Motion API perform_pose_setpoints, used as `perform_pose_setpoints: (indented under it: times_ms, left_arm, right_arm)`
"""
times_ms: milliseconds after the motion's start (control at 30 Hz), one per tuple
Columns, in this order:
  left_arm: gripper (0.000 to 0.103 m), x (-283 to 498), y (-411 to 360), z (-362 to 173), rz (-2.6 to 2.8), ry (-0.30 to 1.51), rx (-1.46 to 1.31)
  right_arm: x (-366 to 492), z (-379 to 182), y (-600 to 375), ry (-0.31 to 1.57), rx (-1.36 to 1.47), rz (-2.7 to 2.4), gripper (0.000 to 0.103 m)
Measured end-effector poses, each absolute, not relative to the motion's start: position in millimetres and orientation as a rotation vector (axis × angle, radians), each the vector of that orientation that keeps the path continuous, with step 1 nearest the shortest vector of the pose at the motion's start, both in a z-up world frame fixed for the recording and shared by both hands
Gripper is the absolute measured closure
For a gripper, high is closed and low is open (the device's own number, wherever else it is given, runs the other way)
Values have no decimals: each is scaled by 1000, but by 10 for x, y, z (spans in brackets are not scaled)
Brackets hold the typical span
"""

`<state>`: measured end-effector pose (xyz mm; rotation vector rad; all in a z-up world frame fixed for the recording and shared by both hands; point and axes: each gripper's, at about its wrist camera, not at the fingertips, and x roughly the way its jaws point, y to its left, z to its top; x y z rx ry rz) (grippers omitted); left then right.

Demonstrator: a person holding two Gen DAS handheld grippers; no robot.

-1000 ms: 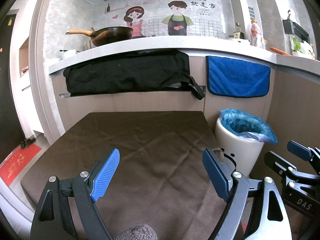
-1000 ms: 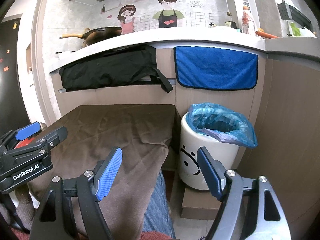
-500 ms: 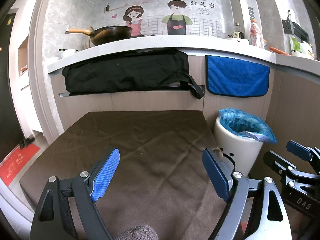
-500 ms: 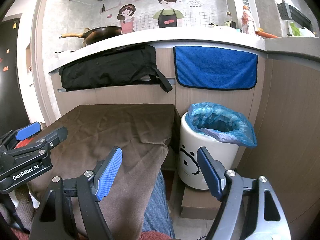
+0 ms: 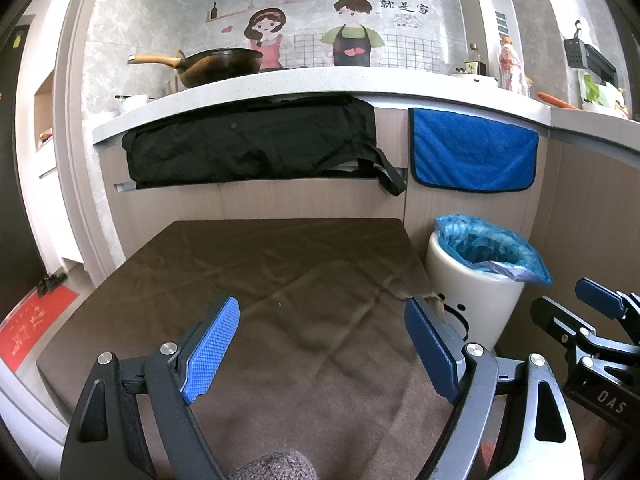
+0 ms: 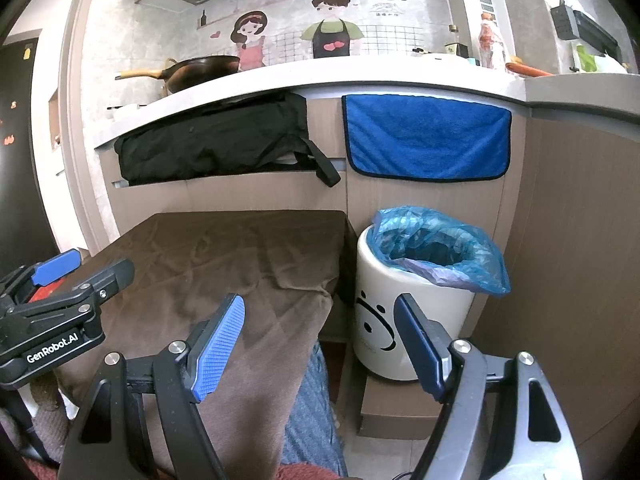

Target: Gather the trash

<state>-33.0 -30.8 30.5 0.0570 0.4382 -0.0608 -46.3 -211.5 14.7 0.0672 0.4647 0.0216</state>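
Trash bin (image 6: 416, 320), a white tub with a smiley face and a blue plastic liner (image 6: 440, 248), stands on the floor at about 2 o'clock from the brown-clothed table (image 5: 280, 280), just beside its far right corner and against the wooden cabinet front. No loose trash shows on the cloth. Left gripper (image 5: 320, 344) hangs over the near half of the table with its blue pads spread wide and nothing between them. Right gripper (image 6: 320, 340) sits at its 3 o'clock, over the table's right edge, its jaws likewise wide apart and empty, the bin ahead near its right finger. Above, at 12 o'clock, a black apron (image 5: 252, 148) and a blue towel (image 5: 472, 156) hang below the counter, where a wok (image 5: 220, 66) rests.
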Motion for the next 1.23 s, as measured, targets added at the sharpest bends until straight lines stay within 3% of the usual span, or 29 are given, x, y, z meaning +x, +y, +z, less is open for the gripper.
perform_pose_setpoints:
  times_ms: [1233]
  left_arm:
    - [18,-370,-449,296,-63,440,57]
  right_arm:
    - [-476,196,-2105,451,62,-7,28]
